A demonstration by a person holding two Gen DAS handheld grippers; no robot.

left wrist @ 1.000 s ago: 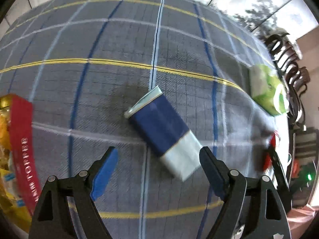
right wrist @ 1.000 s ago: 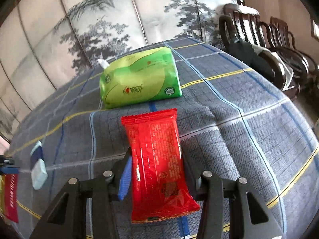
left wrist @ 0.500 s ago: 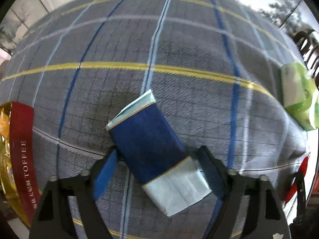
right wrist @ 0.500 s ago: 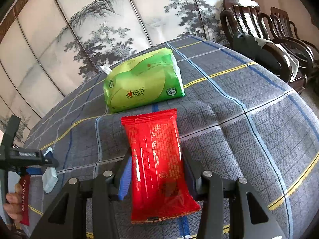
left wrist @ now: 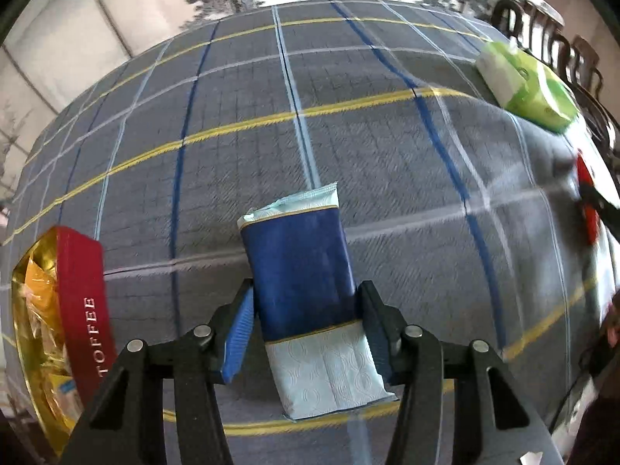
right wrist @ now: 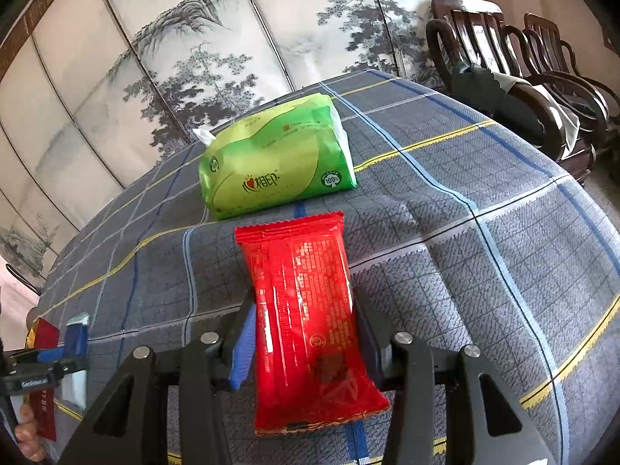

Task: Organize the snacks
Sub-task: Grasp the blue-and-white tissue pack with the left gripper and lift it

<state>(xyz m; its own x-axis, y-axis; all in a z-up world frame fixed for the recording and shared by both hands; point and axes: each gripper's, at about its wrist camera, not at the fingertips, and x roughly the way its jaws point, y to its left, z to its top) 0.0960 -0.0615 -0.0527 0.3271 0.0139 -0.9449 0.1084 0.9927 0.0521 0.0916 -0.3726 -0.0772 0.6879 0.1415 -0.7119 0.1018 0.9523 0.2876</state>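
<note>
Through the left wrist view, we have the left tongs (left wrist: 306, 321) clenched on the blue packet (left wrist: 300, 271), one finger against each long edge, the packet just above or on the checked worktop (left wrist: 387, 147). The red toffee box (left wrist: 83, 306) sits near on the left, seemingly the place for snacks.

Through the right wrist view, our right tongs (right wrist: 304, 335) grip the red packet (right wrist: 308, 310) the same way, with the green tissue pack (right wrist: 271, 157) just beyond it.

We judge both grasps made; next, each packet needs lifting clear and carrying to the box.
</note>
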